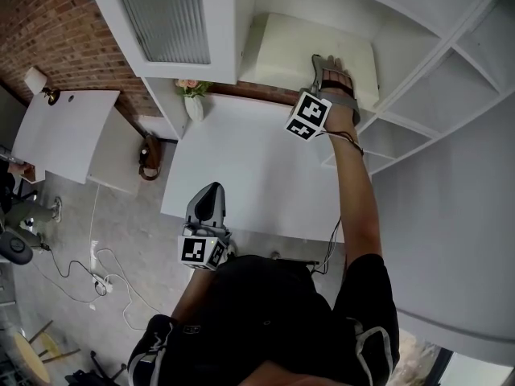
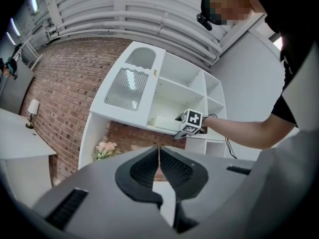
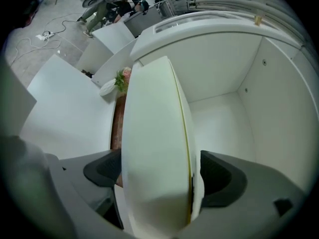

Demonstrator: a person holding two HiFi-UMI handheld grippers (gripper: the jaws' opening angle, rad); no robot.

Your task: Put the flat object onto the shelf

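The flat object (image 1: 310, 51) is a pale cream slab lying on the white shelf (image 1: 386, 87) inside the open compartment. My right gripper (image 1: 326, 69) reaches into that compartment at the slab's near edge. In the right gripper view the slab (image 3: 154, 148) stands between the jaws of the right gripper (image 3: 159, 176), and a gap shows beside the right pad, so the jaws are open. My left gripper (image 1: 211, 191) hangs low over the near edge of the white table (image 1: 241, 159). Its jaws meet tip to tip around nothing in the left gripper view (image 2: 159, 156).
A vase of flowers (image 1: 193, 95) stands at the table's back left, under a cabinet door with ribbed glass (image 1: 165, 18). More open shelf compartments (image 1: 394, 135) lie to the right. A second white table (image 1: 60, 131) and floor cables (image 1: 96, 276) are at the left.
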